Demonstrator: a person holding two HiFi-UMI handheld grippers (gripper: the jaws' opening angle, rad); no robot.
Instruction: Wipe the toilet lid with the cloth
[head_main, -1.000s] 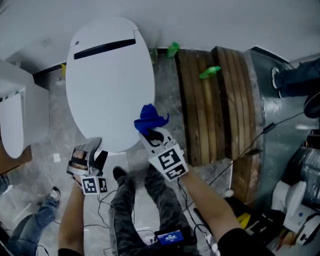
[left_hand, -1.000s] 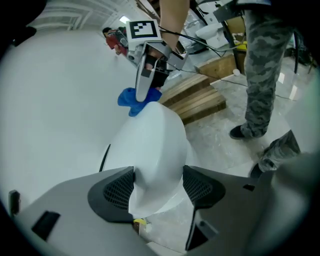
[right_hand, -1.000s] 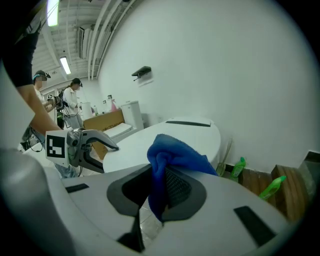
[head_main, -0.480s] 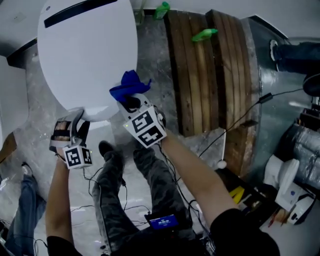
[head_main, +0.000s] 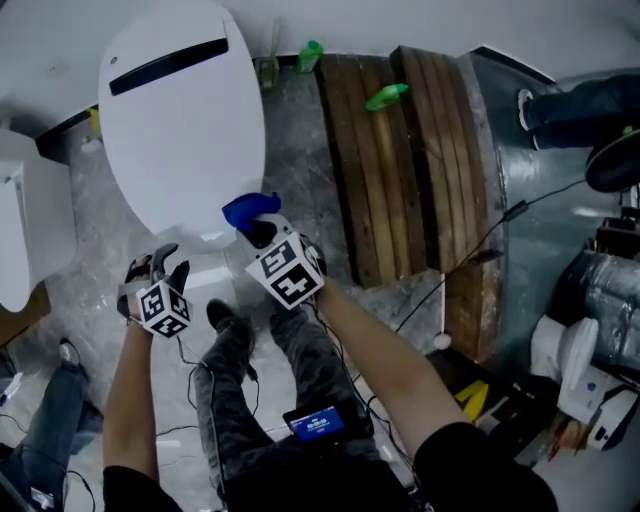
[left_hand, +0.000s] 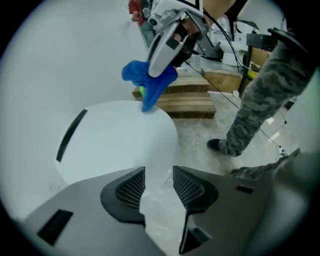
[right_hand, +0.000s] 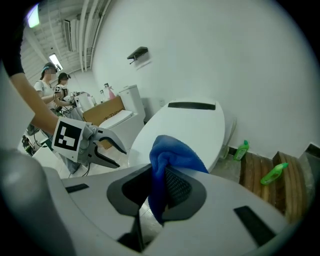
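Just ahead of the right tool (right_hand: 159, 186), clamped on the cloth (right_hand: 172, 151), lies the lid (head_main: 180, 130); the left tool (left_hand: 159, 181), near its rim, has empty jaws apart, just closing.

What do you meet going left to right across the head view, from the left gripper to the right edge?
The left gripper, jaws apart and empty though just closing further → blue cloth → wooden planks → grey metal sheet → a person's leg. The toilet lid overlaps and is left out.
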